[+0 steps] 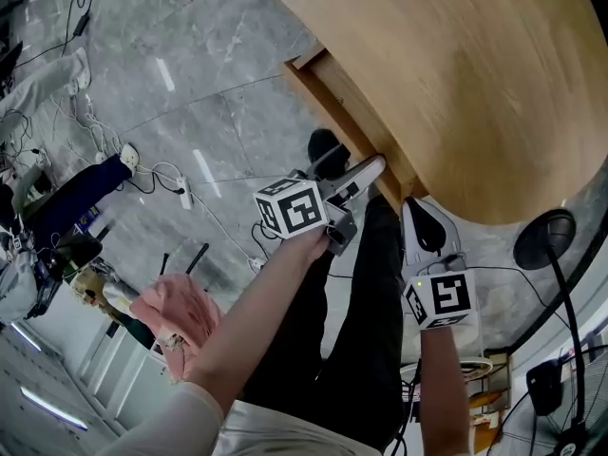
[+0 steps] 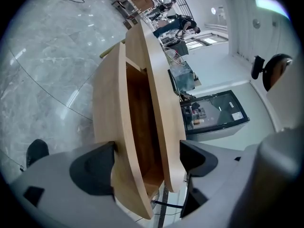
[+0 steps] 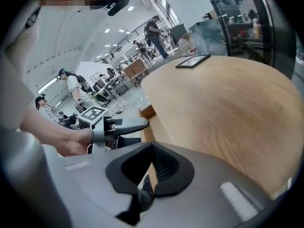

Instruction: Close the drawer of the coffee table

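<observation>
The coffee table's round wooden top [image 1: 465,74] fills the upper right of the head view. Its drawer [image 1: 334,98] stands out a little from under the top. In the left gripper view the drawer front [image 2: 110,118] and the open gap behind it [image 2: 140,122] lie between the jaws, beside the top's edge [image 2: 161,94]. My left gripper [image 2: 145,163] is open around the drawer front, its tip [image 1: 373,166] at the panel. My right gripper [image 1: 423,221] hovers by the table rim, jaws shut [image 3: 151,167] on nothing. The right gripper view also shows the left gripper [image 3: 123,126].
The person's black-trousered legs [image 1: 366,331] and a shoe [image 1: 326,147] stand by the drawer. Cables and power strips [image 1: 185,193] lie on the grey floor. A fan [image 1: 546,240] stands at the right. A dark glass cabinet [image 2: 216,113] is beyond the table.
</observation>
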A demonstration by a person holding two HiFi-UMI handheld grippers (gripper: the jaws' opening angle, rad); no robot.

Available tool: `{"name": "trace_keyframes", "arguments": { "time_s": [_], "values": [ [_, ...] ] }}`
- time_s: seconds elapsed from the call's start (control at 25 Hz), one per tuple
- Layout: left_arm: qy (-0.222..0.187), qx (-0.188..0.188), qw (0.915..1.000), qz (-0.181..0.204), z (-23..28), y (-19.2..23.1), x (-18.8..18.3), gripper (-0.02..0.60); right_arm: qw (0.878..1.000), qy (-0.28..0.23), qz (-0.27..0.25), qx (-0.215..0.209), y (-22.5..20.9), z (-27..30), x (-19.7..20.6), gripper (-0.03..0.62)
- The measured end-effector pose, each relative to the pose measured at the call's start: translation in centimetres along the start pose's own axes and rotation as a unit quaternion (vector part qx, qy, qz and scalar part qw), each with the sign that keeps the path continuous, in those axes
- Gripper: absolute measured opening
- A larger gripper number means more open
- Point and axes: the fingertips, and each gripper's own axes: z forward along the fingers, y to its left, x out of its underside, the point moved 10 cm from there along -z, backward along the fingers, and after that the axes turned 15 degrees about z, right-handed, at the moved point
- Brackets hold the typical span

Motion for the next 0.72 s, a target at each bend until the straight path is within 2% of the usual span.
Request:
{"name": "trace_keyframes", "arguments": {
  "time_s": [0.12,0.32,0.72],
  "values": [
    [0.003,-0.002,1.0000,0.004,0.5,-0.2,-0.5,0.414,1.000,-0.007,0.004,0.000,-0.5,-0.4,-0.1,0.011],
    [0.019,0.016,0.9993,0.027,2.4,-1.0,-1.9,0.417,1.000,-0.016,0.016,0.005,-1.3,-0.7,0.2,0.011],
    [0.019,0.034,0.9982,0.046,6.3,-3.0,-2.9,0.417,0.998,-0.055,0.034,0.010,-2.3,-1.7,0.0,0.011]
  ]
}}
